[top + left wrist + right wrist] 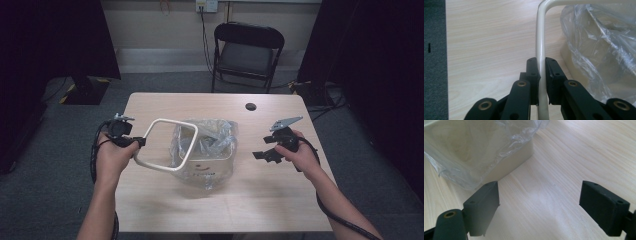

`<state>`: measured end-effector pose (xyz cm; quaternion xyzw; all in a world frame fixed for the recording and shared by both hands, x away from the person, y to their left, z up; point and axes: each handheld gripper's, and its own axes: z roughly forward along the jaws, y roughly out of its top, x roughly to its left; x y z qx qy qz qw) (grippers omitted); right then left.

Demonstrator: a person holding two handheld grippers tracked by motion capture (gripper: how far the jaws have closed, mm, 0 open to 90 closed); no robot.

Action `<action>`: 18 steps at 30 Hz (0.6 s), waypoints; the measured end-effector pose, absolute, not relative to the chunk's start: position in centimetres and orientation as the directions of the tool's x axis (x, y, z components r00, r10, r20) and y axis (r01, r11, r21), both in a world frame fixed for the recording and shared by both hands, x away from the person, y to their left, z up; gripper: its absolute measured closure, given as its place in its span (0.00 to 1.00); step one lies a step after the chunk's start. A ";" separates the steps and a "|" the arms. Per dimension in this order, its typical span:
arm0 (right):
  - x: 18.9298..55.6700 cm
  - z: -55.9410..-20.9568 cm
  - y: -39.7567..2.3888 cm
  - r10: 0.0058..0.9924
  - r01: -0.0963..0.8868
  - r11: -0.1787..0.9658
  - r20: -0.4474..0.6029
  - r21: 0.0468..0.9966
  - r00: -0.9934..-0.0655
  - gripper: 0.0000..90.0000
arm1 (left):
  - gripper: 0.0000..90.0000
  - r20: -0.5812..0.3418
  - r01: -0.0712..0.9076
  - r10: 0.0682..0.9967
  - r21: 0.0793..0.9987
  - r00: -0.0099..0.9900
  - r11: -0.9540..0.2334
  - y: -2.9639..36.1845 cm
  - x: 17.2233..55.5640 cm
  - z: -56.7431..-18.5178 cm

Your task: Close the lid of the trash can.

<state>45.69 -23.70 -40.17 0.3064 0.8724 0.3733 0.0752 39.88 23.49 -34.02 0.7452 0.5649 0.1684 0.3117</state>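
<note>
Left gripper (pixel 541 75) clamps tight on the cream frame (pixel 170 142), tilted against the bagged bin (pixel 207 160). Right gripper (pixel 539 205) gapes wide, nothing between its jaws.

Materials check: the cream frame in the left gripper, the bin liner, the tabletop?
Frame: round cream tube, smooth semi-gloss with a soft highlight along it; looks like plastic or painted metal, can't tell which. The left gripper is shut on it.
Liner: thin clear plastic film, crinkled with glossy glints.
Tabletop: pale wood-grain surface, matte, very even; probably laminate rather than solid wood.
</note>
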 end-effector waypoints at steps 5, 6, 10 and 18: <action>45.6 -40.0 -23.5 0.581 0.469 0.535 0.097 0.703 -0.808 0.17 | 0.91 -0.101 0.743 0.943 0.645 0.317 -0.180 22.5 40.5 -34.2; 45.6 -40.0 -23.4 0.580 0.469 0.536 0.097 0.702 -0.809 0.17 | 0.91 -0.104 0.744 0.944 0.645 0.313 -0.175 22.3 40.5 -34.3; 45.7 -40.3 -23.3 0.578 0.471 0.536 0.102 0.701 -0.810 0.17 | 0.91 -0.104 0.744 0.941 0.643 0.321 -0.183 21.6 40.8 -34.1; 45.7 -40.5 -23.1 0.572 0.468 0.531 0.109 0.706 -0.813 0.17 | 0.91 -0.107 0.743 0.940 0.645 0.323 -0.182 20.4 41.5 -33.9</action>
